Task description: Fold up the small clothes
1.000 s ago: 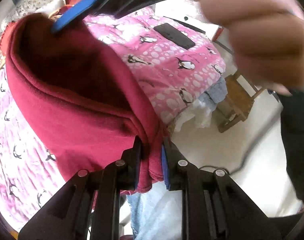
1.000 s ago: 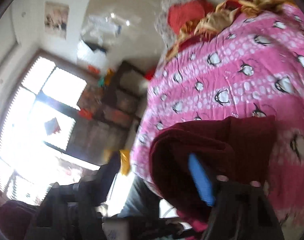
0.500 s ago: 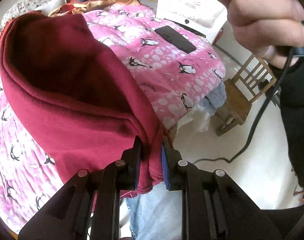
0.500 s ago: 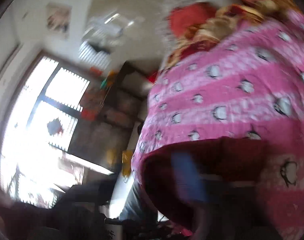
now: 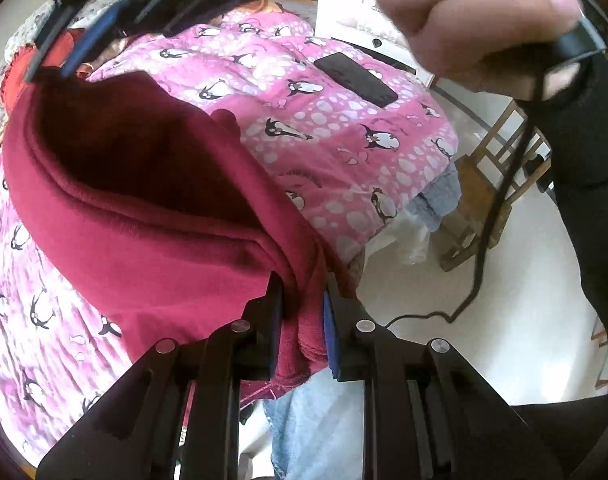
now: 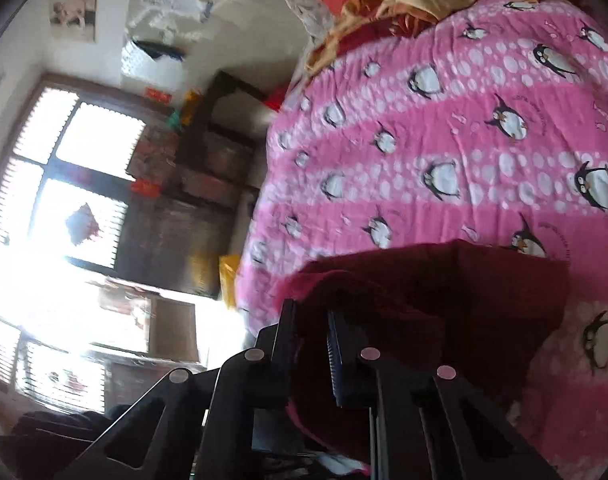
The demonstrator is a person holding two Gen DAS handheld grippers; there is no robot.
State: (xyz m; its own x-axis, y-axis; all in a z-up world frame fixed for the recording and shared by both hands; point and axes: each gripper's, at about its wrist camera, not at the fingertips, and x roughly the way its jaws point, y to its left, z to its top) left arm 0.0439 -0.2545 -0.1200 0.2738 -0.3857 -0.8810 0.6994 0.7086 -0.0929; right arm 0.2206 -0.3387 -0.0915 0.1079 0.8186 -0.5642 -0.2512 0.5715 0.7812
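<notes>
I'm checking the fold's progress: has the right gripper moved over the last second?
Yes. In the left wrist view the right gripper has shifted left, from over the pink penguin blanket to the maroon garment's far edge.

No readable text

We find faint curved lettering on the pink penguin-print fleece blanket [image 6: 456, 128], too blurred to read.

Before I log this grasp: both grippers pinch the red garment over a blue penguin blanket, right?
Not quite: the blanket is pink, as the left wrist view shows. Both the left gripper and right gripper do pinch the red garment.
</notes>
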